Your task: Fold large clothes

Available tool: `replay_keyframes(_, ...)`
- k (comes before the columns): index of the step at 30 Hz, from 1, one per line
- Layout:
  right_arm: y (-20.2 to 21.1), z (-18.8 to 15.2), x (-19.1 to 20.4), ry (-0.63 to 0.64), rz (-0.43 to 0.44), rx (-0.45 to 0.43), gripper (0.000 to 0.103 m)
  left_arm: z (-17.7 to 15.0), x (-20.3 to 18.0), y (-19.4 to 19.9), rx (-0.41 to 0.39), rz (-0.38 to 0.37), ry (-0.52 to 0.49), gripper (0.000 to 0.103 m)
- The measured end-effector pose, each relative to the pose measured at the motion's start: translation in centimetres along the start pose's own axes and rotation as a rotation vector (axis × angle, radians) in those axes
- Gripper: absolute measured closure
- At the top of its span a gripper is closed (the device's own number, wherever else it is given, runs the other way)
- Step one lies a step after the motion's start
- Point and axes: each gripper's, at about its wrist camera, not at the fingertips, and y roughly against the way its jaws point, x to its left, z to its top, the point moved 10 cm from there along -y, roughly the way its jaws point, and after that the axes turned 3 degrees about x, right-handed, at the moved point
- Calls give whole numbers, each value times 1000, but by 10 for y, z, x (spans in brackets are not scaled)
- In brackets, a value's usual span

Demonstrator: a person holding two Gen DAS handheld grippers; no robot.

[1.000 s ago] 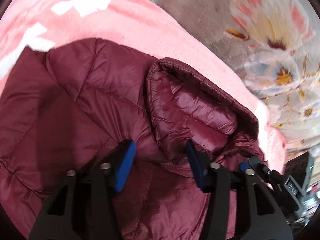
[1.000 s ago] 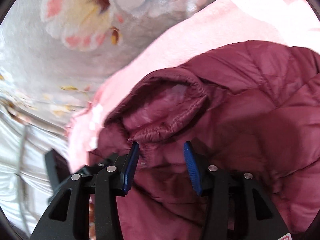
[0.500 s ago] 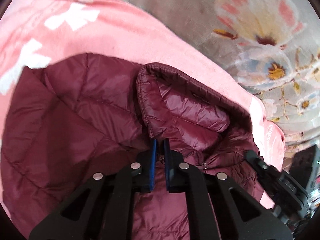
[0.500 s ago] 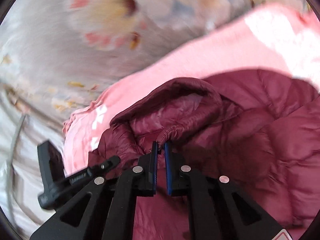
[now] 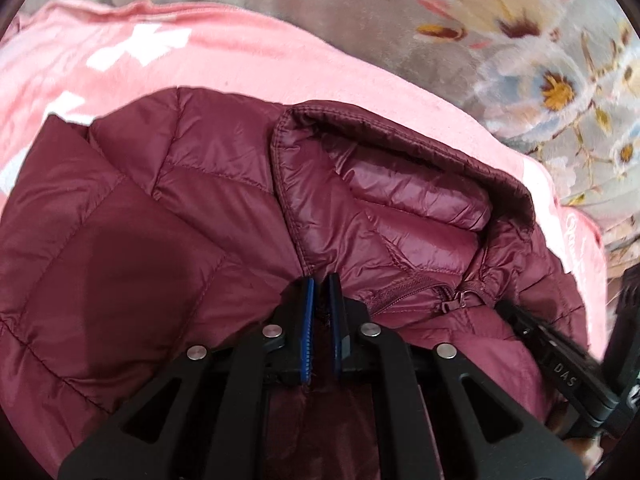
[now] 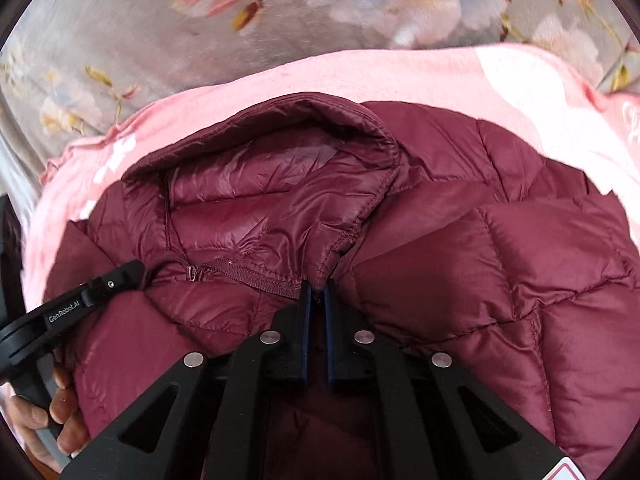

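Note:
A maroon quilted puffer jacket (image 5: 168,208) lies on a pink blanket (image 5: 224,64); it also shows in the right wrist view (image 6: 500,264). Its hood (image 5: 400,200) opens upward, and its zipper pull (image 5: 448,302) sits at the neck. My left gripper (image 5: 319,284) is shut on the jacket fabric at the left base of the hood. My right gripper (image 6: 315,292) is shut on the fabric at the right base of the hood (image 6: 280,184). Each gripper shows at the edge of the other's view.
The pink blanket (image 6: 360,76) with white patches lies on a grey floral bedspread (image 5: 540,60), which also shows in the right wrist view (image 6: 200,20). A hand (image 6: 48,420) holds the left gripper's handle at the lower left of the right wrist view.
Both grippers were open a second ago and have closed on the jacket at the hood's base. The jacket has shifted in both views, so more blanket shows beyond it.

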Motion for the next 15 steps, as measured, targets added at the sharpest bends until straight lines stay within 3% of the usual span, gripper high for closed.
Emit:
replay_keyframes(3, 11, -5, -9, -20, 48, 16, 97, 1, -2, 3, -26, 19, -20, 93)
replay_keyframes(5, 24, -10, -16, -39, 75, 19, 96, 0, 2, 8, -30, 1, -17, 86)
replay_keyframes(7, 42, -13, -26, -46, 82, 9, 88, -2, 9, 18, -31, -30, 1, 84)
replay_keyframes(8, 50, -14, -30, -46, 84, -2, 87, -2, 15, 24, -38, -35, 11, 77)
replay_keyframes(9, 59, -11, -34, -49, 75, -20, 77, -1, 19, 31, -48, -39, 22, 72)
replay_keyframes(10, 65, -7, -38, -51, 66, -38, 66, 6, 27, 42, -70, -51, 46, 59)
replay_keyframes(11, 73, 2, -41, -56, 63, -62, 63, 12, 32, 50, -86, -61, 71, 50)
replay_keyframes(15, 81, 43, -41, -129, 128, -113, 62, 55, 39, 72, -126, -134, 176, 50)
